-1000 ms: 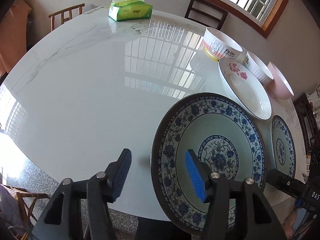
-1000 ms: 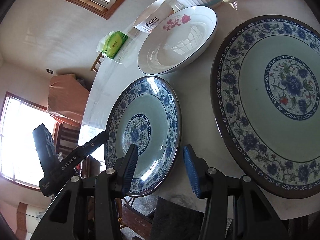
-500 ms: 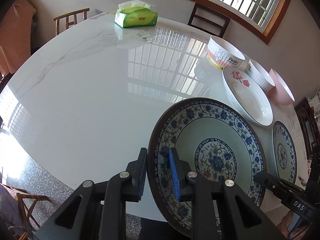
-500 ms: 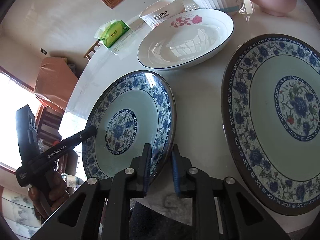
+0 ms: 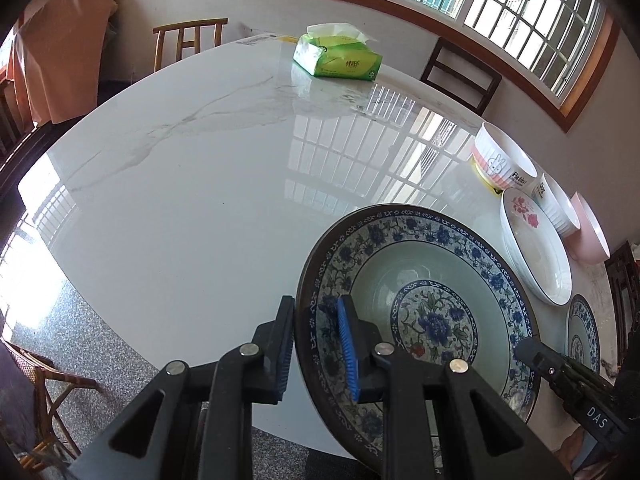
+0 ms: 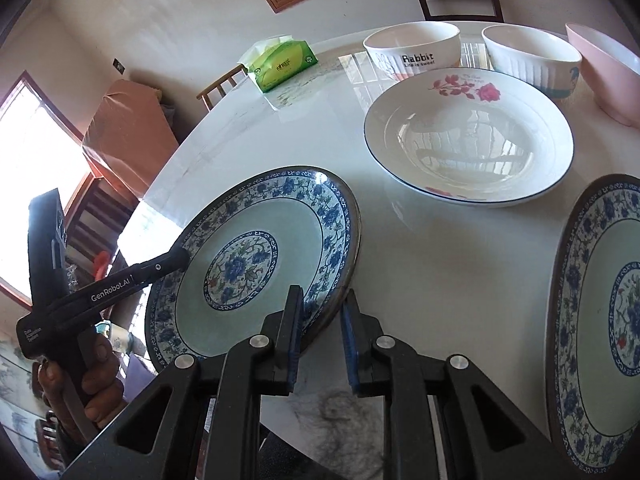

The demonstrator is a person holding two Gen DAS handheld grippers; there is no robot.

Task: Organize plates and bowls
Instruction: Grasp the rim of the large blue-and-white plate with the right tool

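Since earlier frame we note both jaws closed in: left gripper (image 5: 318, 350) and right gripper (image 6: 322, 340) clamp opposite rims of blue-patterned plate (image 6: 256, 264), tilted up at tabletop (image 5: 192, 200) near edge.

Left gripper (image 5: 316, 350) clamps the rim of the tilted blue-patterned plate (image 5: 420, 312) above the white worktop (image 5: 200, 184); tissue pack (image 5: 338, 60) beyond.

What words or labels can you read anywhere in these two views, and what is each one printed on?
"Rabbit": white bowl; the line beneath is too small to be sure of.
"GenRobot.AI": left gripper arm.
"DAS": right gripper's body.
Tissue pack: logo unreadable.
Second white bowl: print too blurred to read.
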